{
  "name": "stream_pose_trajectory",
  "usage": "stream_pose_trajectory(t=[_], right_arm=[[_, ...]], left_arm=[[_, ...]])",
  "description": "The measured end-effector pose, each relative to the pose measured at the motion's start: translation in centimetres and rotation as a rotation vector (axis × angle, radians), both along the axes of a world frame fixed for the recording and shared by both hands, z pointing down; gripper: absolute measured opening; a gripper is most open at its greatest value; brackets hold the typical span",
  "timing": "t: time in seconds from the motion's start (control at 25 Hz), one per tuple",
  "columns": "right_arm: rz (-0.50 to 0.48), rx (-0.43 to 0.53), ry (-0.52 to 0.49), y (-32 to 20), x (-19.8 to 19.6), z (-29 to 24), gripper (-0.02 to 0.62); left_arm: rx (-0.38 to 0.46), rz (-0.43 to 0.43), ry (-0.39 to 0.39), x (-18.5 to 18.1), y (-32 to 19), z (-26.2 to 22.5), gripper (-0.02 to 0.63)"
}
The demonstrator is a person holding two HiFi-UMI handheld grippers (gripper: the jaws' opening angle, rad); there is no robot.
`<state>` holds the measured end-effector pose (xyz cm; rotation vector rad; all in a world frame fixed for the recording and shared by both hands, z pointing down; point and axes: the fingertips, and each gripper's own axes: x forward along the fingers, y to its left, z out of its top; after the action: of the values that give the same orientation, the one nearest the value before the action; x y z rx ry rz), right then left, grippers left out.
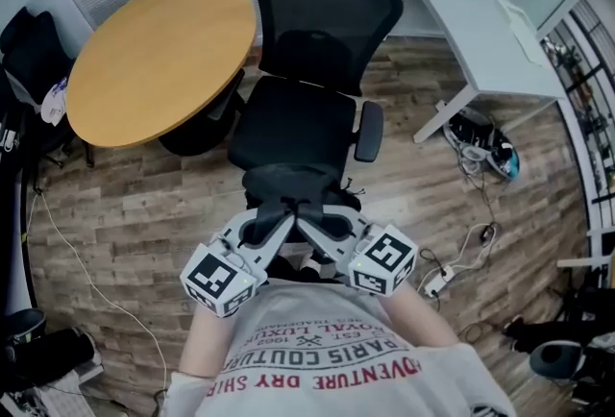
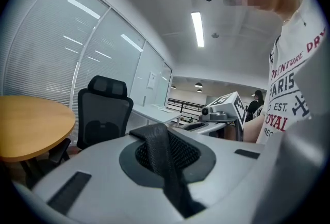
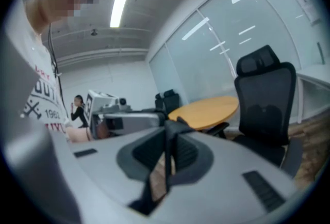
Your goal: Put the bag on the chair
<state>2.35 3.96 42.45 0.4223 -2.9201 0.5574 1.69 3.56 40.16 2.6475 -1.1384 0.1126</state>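
Left gripper clamped shut on bag strap, right gripper likewise. Bag hangs just before chair seat, not on it. Release early and it drops to floor. Bump chair and it may roll away.

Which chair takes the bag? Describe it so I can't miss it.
Find the round wooden table and the white desk; the chair stands between them, just ahead of the bag. Its black seat, tall mesh back and headrest set it apart.
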Motion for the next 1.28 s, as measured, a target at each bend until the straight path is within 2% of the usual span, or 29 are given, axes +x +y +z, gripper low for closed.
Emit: stream_pose_trajectory(t=[0.12, 0.32, 0.56, 0.88, 1.28], right_arm=[[0.027, -0.012, -0.009, -3.2, 0.6, 0.0, 0.046], [0.075, -0.004, -0.001, -9.8, -0.5, -0.3, 0.046], [0.177, -0.028, -0.006, -17.2, -1.5, -0.1, 0.046], [0.291, -0.054, -0.01, -25.9, -4.4, 0.2, 0.046], [0.398, -0.133, 0.004, -34.3, -6.6, 3.0, 0.046]], left_arm=[[-0.009, 0.005, -0.001, 0.6, -2.8, 0.2, 0.041], [-0.01, 0.036, 0.004, -0.5, -9.0, -0.1, 0.041], [-0.007, 0.156, -0.029, -1.3, -16.6, 0.1, 0.041], [-0.025, 0.31, -0.038, -4.3, -25.5, 0.4, 0.041], [-0.061, 0.398, -0.066, -6.4, -34.0, 3.1, 0.041]])
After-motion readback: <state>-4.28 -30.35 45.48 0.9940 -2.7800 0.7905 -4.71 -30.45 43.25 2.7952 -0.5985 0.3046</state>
